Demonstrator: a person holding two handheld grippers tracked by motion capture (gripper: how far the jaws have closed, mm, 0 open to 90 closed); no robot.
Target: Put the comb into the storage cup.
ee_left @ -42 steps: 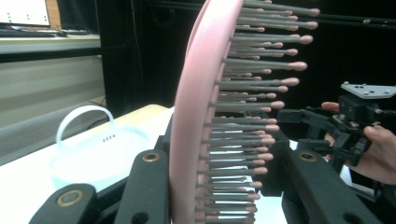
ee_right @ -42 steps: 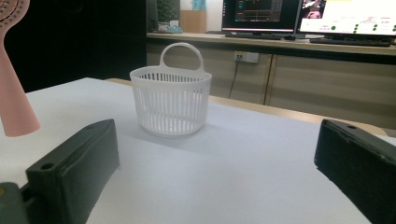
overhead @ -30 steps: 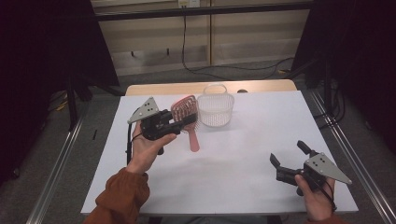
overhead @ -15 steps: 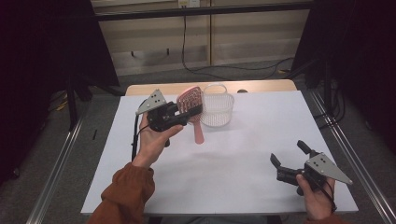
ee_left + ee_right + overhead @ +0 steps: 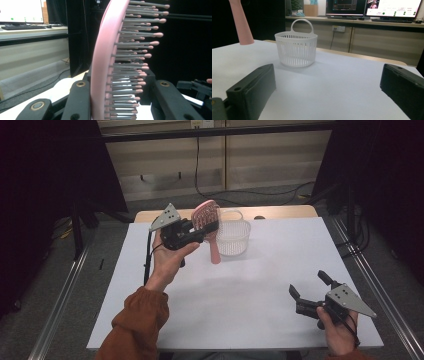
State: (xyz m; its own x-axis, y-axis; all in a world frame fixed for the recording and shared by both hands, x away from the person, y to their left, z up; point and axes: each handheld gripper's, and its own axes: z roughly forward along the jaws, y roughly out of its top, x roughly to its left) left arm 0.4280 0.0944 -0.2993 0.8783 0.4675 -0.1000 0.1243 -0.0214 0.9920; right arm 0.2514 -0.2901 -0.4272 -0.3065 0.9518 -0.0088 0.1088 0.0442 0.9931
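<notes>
A pink hairbrush (image 5: 209, 222) hangs above the table with its handle (image 5: 241, 23) pointing down. My left gripper (image 5: 207, 227) is shut on the brush head (image 5: 105, 62), whose bristles face one jaw. Just right of the brush a white slatted basket (image 5: 233, 238) with a loop handle stands on the white table (image 5: 240, 290); it is also in the right gripper view as the basket (image 5: 296, 50). My right gripper (image 5: 309, 290) rests low at the table's near right corner, jaws wide apart with nothing between them.
A person's left arm in an orange sleeve (image 5: 137, 330) reaches in from the bottom. Metal rails (image 5: 60, 310) run along both sides of the table. Desks with monitors (image 5: 372, 8) stand beyond the far edge.
The left gripper has carried the hairbrush up and to the right, closer to the basket, and the brush now hangs more upright. The right gripper has stayed put.
</notes>
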